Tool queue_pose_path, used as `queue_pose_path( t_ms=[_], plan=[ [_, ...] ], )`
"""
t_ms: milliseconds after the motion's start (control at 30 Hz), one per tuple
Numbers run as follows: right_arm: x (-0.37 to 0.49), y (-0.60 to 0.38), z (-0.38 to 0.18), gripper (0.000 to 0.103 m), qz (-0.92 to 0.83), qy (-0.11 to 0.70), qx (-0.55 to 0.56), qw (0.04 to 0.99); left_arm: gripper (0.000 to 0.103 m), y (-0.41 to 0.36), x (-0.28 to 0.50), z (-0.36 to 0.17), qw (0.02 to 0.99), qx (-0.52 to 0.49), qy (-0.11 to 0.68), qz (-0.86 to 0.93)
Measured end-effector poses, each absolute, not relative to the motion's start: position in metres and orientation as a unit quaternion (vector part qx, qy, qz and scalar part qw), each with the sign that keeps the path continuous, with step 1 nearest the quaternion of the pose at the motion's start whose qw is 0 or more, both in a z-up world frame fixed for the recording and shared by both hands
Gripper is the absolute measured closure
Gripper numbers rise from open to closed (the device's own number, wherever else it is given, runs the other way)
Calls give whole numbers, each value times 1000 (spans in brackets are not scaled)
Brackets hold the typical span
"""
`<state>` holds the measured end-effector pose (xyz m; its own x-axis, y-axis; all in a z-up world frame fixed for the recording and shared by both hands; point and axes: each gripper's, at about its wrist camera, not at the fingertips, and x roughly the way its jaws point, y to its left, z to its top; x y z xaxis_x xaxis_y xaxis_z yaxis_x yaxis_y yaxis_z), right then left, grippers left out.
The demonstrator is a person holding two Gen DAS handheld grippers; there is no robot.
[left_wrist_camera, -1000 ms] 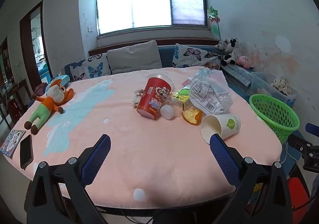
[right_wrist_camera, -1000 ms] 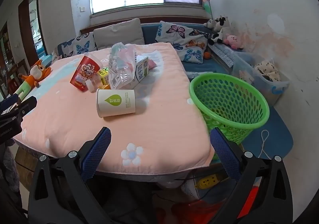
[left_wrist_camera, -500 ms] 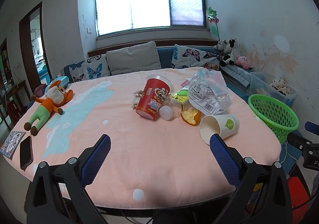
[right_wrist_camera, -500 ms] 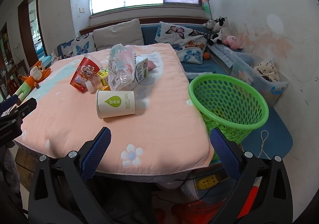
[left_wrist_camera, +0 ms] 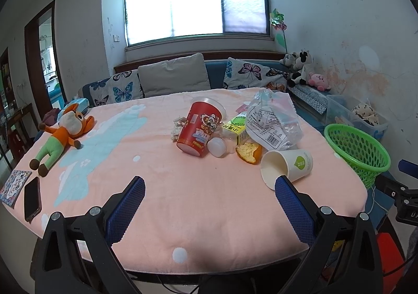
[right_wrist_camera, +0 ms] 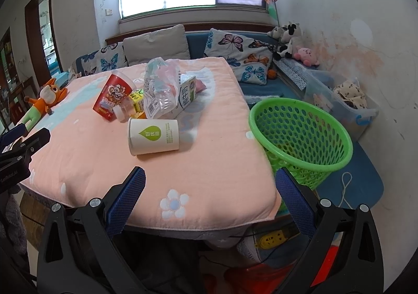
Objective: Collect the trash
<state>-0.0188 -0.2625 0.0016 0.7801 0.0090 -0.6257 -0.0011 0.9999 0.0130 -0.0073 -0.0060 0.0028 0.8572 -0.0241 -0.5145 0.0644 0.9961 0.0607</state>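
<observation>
A pink-covered table (left_wrist_camera: 209, 210) carries the trash heap near its far right side: plastic bag (left_wrist_camera: 273, 121), red cup (left_wrist_camera: 199, 129), paper cup (right_wrist_camera: 152, 136) lying on its side. The green basket (right_wrist_camera: 300, 134) stands just beside the table's right edge. Both grippers, left (left_wrist_camera: 209, 184) and right (right_wrist_camera: 209, 176), hang spread wide, holding nothing.

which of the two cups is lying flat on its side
The white paper cup with the green leaf logo lies flat; the red snack cup leans tilted against the pile.
</observation>
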Motion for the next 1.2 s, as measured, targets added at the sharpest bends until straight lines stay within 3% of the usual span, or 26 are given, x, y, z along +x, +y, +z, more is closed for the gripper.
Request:
queue_pose_path(
  t_ms=[1200],
  plan=[
    [-4,-261,1,4,9,334,2,942,6,-9,4,-2,960,34,277,-23]
  ],
)
